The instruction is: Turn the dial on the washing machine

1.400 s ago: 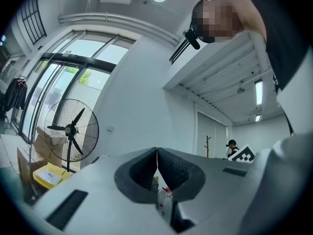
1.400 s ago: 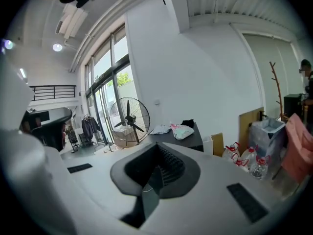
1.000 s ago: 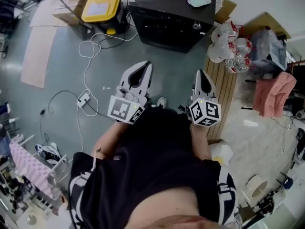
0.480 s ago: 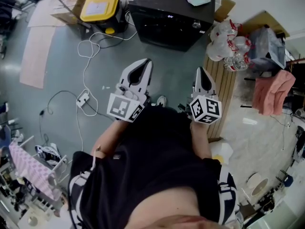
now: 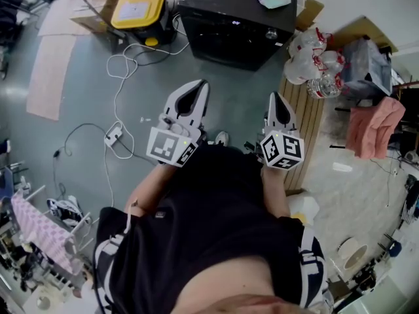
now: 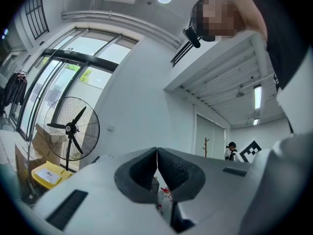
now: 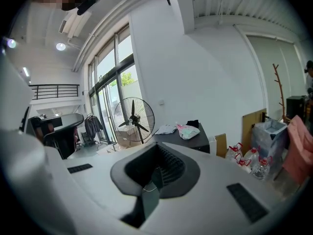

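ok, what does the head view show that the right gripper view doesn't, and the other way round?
Head view only: the dial on the front of the washing machine, the white power strip on the floor, the left gripper beside the right gripper. Right gripper view only: the standing fan, the tall windows, its own jaws shut, nothing between. Both: the washing machine, the water bottles.

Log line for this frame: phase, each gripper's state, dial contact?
phase: pre-contact, both held near waist | left gripper: shut, empty | right gripper: shut, empty | dial: untouched | washing machine: ahead, apart from both
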A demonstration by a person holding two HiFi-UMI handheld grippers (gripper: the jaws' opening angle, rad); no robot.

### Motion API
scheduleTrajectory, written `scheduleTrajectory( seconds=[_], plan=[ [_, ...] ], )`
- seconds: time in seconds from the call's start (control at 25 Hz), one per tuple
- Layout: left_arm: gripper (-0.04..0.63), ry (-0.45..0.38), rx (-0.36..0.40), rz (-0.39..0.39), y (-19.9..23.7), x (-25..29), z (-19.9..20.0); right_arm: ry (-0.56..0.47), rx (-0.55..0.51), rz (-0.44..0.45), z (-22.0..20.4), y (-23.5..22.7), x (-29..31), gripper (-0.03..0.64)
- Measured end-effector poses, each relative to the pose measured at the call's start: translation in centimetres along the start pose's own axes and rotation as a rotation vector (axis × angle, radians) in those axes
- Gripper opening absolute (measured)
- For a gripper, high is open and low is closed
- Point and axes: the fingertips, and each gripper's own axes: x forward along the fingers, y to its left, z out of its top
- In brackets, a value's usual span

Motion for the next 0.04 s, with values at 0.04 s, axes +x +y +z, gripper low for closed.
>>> scheduleTrajectory(
  seconds=[0.04],
  plan=[
    [0.023, -0.001, 0.0, 0.0, 0.11, -0.09, 0.04, -0.002, 0.001, 0.001, 0.0, 0.13, 0.03, 0.025]
  ],
)
